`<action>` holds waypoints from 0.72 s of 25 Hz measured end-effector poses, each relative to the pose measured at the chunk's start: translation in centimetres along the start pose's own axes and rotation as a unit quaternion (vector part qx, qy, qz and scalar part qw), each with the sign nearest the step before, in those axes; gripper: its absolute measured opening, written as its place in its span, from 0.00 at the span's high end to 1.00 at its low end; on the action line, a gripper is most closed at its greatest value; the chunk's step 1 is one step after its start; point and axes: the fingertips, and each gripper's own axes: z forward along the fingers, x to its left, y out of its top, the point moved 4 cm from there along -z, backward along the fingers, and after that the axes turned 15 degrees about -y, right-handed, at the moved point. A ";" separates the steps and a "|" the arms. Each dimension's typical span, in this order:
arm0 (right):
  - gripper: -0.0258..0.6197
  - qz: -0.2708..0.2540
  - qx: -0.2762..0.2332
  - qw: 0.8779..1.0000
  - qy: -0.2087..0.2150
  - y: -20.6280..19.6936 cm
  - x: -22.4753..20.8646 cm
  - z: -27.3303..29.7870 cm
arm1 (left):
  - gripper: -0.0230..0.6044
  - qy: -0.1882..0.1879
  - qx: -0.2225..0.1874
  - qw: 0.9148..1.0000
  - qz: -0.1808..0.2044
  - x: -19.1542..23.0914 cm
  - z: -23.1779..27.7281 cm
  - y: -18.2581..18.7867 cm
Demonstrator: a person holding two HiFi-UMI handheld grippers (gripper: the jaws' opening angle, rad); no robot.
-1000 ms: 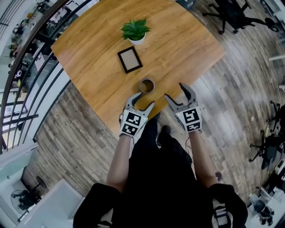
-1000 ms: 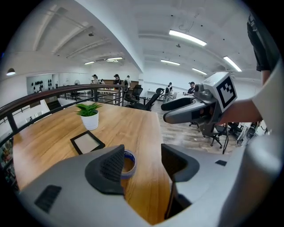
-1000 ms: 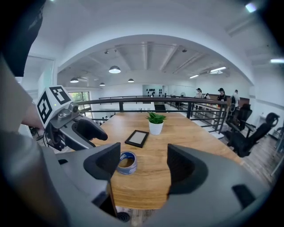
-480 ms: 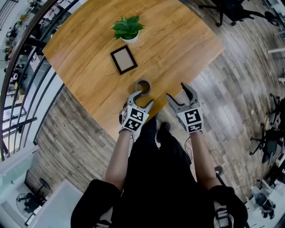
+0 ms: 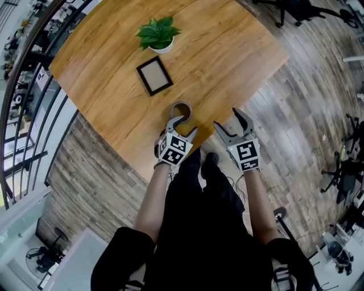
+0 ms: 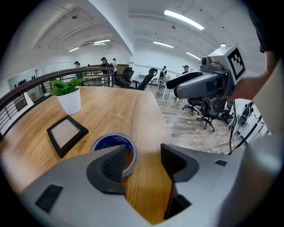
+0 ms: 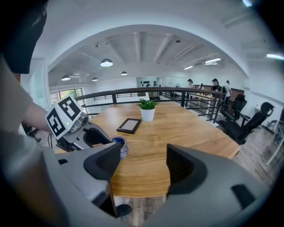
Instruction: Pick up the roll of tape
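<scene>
The roll of tape [image 5: 181, 109], grey outside with a blue core, lies flat on the wooden table [image 5: 227, 51] near its front edge. My left gripper [image 5: 185, 126] is open right behind it. In the left gripper view the left finger [image 6: 111, 166] covers the near side of the tape roll [image 6: 111, 142], and the gap between the jaws [image 6: 143, 155] lies to the right of the roll. I cannot tell if the finger touches the roll. My right gripper [image 5: 226, 118] is open and empty, over the table edge to the right of the roll. The right gripper view shows the tape roll [image 7: 121, 147] beside the left gripper [image 7: 95, 138].
A black picture frame [image 5: 154, 75] lies flat beyond the roll, and a small potted plant [image 5: 157, 35] stands behind it. The table's front edge [image 5: 142, 165] is just under my grippers. A railing [image 5: 23, 91] runs along the left. Office chairs [image 5: 301, 11] stand at the far right.
My left gripper has crept forward, so its left finger now reaches the near rim of the tape roll. The right gripper has barely moved.
</scene>
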 end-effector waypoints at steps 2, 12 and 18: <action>0.44 0.002 0.005 1.000 -0.005 -0.4 -0.2 0.0 | 0.53 0.000 0.007 1.000 0.001 0.2 0.4 -0.4; 0.46 0.007 0.031 0.999 -0.031 -3.1 -1.2 -0.6 | 0.62 -0.016 0.032 0.999 0.024 1.1 2.5 -1.1; 0.46 0.010 0.042 0.998 -0.043 -3.5 -1.5 -0.5 | 0.75 -0.008 0.045 0.998 0.051 1.4 2.6 -0.9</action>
